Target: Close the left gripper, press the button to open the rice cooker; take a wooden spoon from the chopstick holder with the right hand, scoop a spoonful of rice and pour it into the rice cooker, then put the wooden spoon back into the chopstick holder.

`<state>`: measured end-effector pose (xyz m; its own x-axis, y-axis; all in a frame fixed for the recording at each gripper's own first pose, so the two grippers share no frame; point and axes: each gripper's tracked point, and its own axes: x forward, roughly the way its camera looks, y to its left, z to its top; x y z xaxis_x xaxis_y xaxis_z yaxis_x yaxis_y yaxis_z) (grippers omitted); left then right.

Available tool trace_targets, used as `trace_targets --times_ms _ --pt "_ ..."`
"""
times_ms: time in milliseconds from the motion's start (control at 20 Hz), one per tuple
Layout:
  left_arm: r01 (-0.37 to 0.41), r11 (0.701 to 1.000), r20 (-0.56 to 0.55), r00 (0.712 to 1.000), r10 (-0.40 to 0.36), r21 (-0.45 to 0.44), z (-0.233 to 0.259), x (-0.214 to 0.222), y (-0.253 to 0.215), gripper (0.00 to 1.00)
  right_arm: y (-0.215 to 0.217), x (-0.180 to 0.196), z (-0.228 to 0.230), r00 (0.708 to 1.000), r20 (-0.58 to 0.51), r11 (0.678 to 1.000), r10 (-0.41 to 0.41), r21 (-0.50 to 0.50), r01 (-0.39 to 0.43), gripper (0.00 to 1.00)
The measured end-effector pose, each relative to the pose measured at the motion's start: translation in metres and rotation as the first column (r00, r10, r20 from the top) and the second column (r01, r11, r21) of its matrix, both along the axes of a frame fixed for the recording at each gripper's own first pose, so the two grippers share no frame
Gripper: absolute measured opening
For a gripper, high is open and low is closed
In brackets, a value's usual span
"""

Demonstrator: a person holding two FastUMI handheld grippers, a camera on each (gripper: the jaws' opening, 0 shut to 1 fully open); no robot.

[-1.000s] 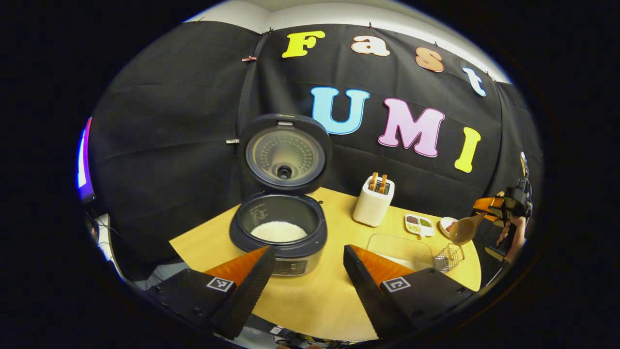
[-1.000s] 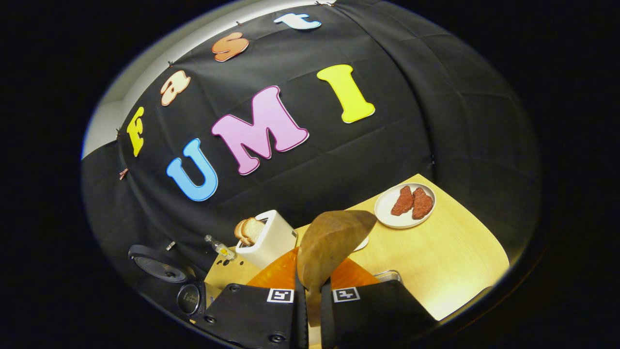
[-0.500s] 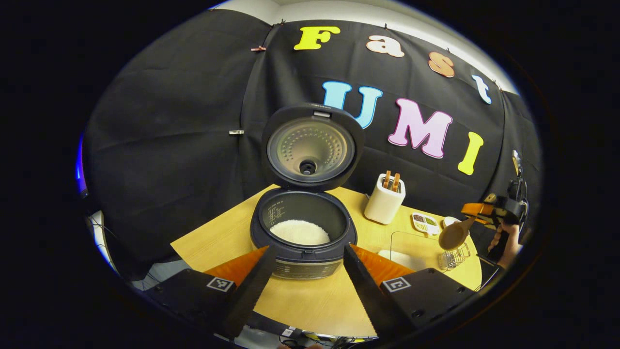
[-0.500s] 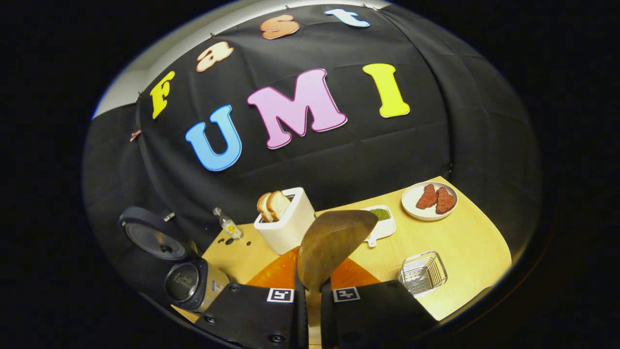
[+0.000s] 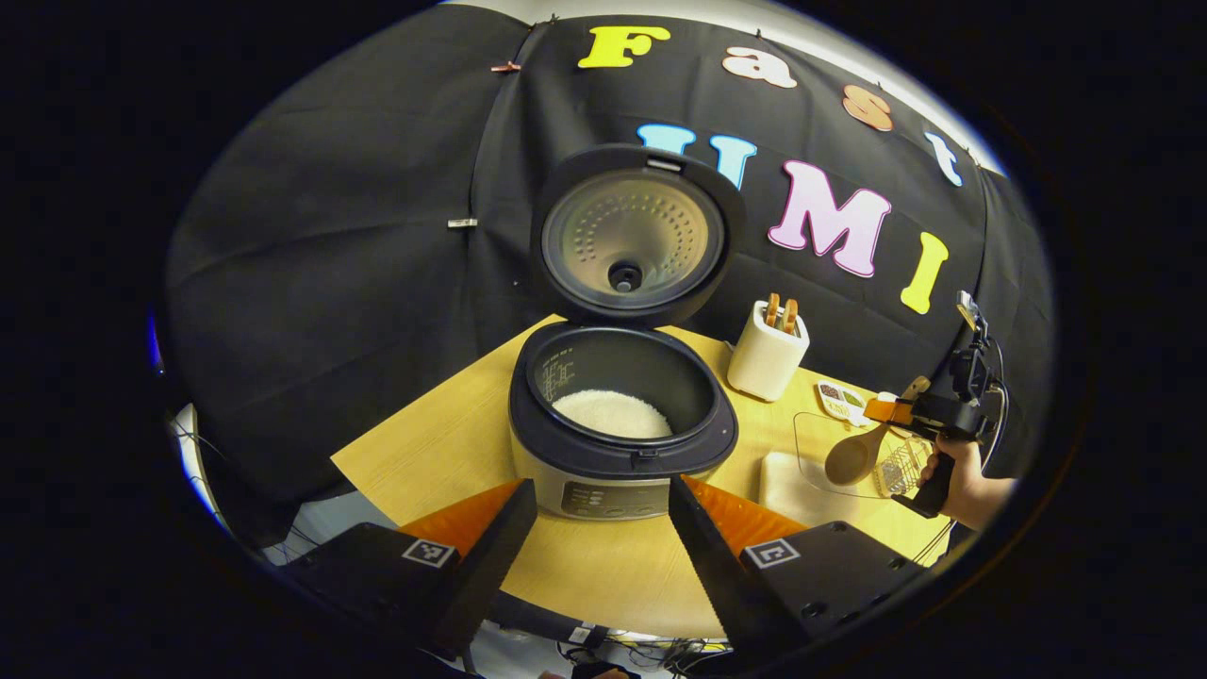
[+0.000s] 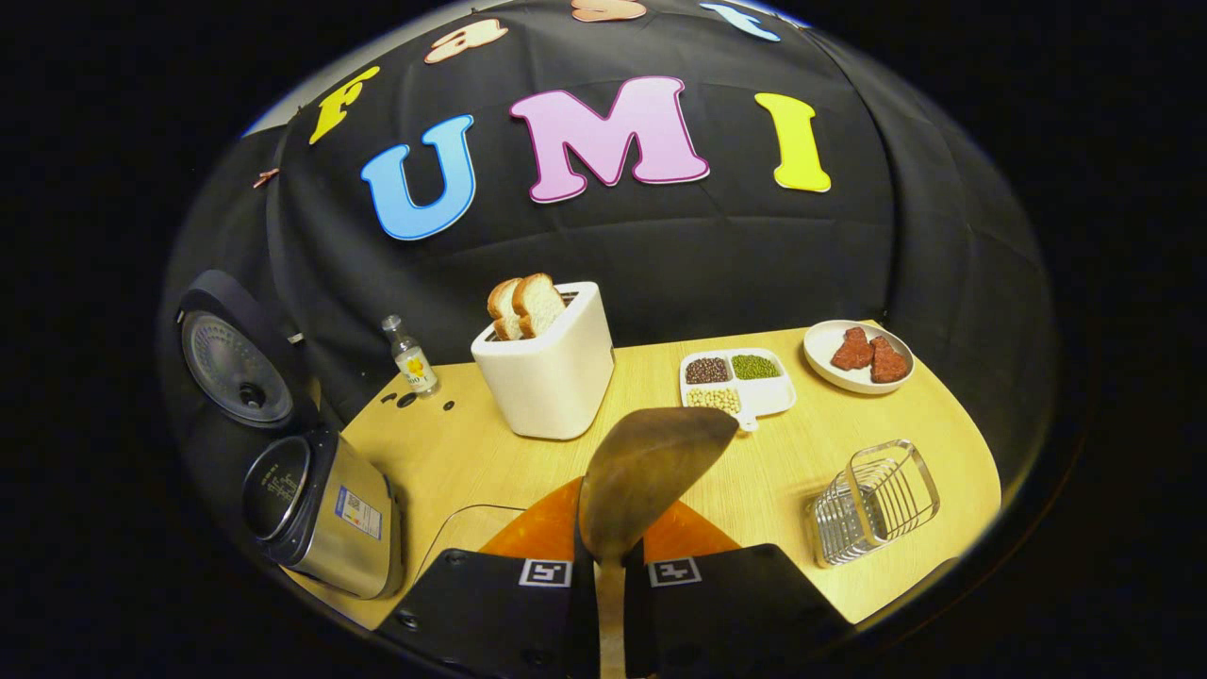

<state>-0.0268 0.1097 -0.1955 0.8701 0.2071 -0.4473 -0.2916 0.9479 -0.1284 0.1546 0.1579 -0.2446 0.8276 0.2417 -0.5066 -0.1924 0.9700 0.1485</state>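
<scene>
Wooden table [image 6: 849,528] before black cloth wall [image 6: 735,255], crowded with kitchenware.

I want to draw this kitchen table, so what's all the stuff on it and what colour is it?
Table: one, light wood.
Rice cooker: one, dark and silver, left side, lid up, white rice inside.
Toaster: one, white, middle back, two bread slices in it.
Bottle: one, small, clear, left of the toaster.
Tray: one, white, three compartments of beans, right of the toaster.
Plate: one, white, back right, two reddish pieces on it.
Basket: one, wire, front right.
Clear box: one, near the cooker.
Spoon: one, wooden, held in the right gripper.
Left gripper: open, in front of the cooker.
Hand: one, holding the right gripper.
</scene>
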Motion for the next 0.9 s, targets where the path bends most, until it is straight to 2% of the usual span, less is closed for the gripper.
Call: trace_targets --times_ms 150,350,500,650,750,900 --pt "0.001 1.0 0.001 1.0 -0.001 -0.014 -0.004 0.003 0.006 0.95 0.005 -0.008 -0.018 0.999 -0.038 1.0 -0.016 -0.016 0.016 0.15" --pt "0.011 1.0 0.004 1.0 -0.011 0.011 -0.007 0.006 0.014 0.95 0.021 -0.021 -0.032 0.995 -0.086 0.998 -0.057 0.019 0.059 0.15" --pt "0.009 1.0 0.01 1.0 -0.009 -0.01 -0.007 0.005 0.016 0.96 0.038 -0.031 -0.035 0.991 -0.12 0.997 -0.052 0.048 0.058 0.15" --pt "0.003 1.0 0.011 1.0 -0.003 -0.022 -0.009 0.002 0.017 0.93 0.056 -0.04 -0.035 0.988 -0.153 0.995 -0.032 0.089 0.046 0.15" --pt "0.001 1.0 0.013 1.0 -0.001 -0.026 -0.01 -0.004 0.019 0.96 0.068 -0.041 -0.035 0.984 -0.178 0.989 -0.022 0.137 0.047 0.15" --pt "-0.007 0.999 0.011 1.0 0.007 -0.032 -0.013 -0.009 0.021 0.95 0.075 -0.039 -0.036 0.975 -0.22 0.974 -0.038 0.21 0.086 0.15"
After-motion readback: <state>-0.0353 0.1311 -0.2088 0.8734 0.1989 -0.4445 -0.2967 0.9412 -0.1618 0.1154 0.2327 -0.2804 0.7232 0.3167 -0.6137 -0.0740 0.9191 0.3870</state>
